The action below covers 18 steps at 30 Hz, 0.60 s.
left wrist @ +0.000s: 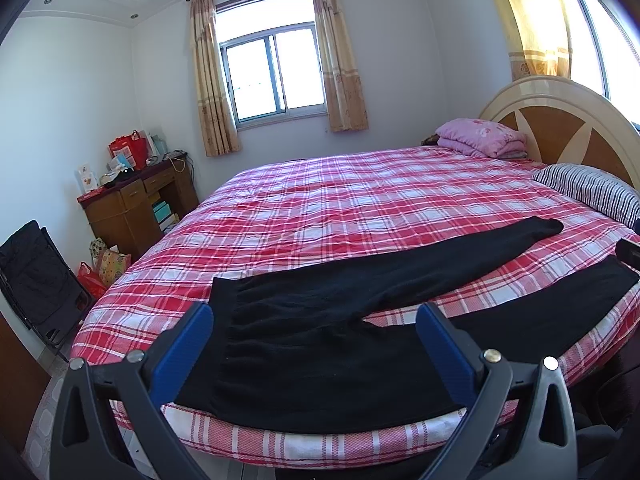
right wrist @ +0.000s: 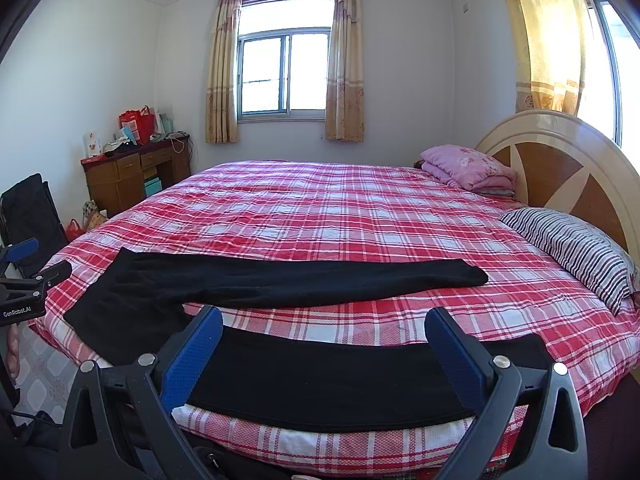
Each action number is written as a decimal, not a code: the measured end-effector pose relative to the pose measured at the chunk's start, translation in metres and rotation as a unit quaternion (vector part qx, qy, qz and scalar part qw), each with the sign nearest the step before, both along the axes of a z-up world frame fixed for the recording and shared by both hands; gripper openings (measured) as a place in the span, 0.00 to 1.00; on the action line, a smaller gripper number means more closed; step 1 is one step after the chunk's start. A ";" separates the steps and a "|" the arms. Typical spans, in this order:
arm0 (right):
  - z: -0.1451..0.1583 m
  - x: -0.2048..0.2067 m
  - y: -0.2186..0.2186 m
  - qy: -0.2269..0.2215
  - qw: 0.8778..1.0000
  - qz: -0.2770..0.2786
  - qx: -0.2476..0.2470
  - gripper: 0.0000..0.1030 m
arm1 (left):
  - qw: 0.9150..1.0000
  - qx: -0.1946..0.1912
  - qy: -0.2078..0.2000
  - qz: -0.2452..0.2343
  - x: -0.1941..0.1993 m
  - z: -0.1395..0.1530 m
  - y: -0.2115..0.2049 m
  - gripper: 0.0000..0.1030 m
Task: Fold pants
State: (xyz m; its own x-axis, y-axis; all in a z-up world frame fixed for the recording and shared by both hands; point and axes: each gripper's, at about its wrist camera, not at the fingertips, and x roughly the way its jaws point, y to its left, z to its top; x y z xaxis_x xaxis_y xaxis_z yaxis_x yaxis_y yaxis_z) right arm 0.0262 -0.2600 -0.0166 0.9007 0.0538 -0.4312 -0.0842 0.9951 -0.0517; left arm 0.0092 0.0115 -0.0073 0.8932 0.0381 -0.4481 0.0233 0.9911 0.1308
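Both grippers hover with jaws spread wide and holding nothing above the near edge of a bed (left wrist: 320, 200) where black pants (left wrist: 320, 320) lie flat on a red, white and pink plaid bedspread (right wrist: 320, 216). The left gripper (left wrist: 316, 320), its blue-padded fingers (left wrist: 180, 356) framing the waist end, sits over the seat of the garment; the right gripper (right wrist: 324, 324) straddles the near leg, which runs along the mattress edge. The far leg stretches out toward a black-and-white striped pillow (right wrist: 576, 252), and the two legs lie apart in a narrow V. Seen from the right wrist camera, the left gripper (right wrist: 24, 264) appears at the frame's left side, its black body printed with the white words "GenRobot.AI". Beyond the pants, a folded pink quilt (right wrist: 468, 168) rests by the cream and brown arched headboard (right wrist: 560, 160). Across the room, a brown wooden table (right wrist: 132, 172) carries a red gift bag (right wrist: 138, 122) and boxes whose print is too small to read. A black folding chair (left wrist: 36, 272) stands at the left wall, and beige curtains (right wrist: 346, 60) flank the bright window (right wrist: 284, 76).
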 end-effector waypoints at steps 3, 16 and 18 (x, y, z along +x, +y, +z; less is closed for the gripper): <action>0.000 0.000 0.000 0.000 1.000 0.000 -0.001 0.99 | 1.000 0.000 0.000 0.001 0.000 0.000 0.001 1.00; -0.001 0.000 0.000 0.002 1.000 -0.001 -0.001 0.99 | 1.000 0.002 0.004 0.001 0.001 -0.003 0.001 1.00; -0.001 0.001 0.000 0.003 1.000 -0.001 -0.001 0.99 | 1.000 0.002 0.004 0.001 0.002 -0.003 0.001 1.00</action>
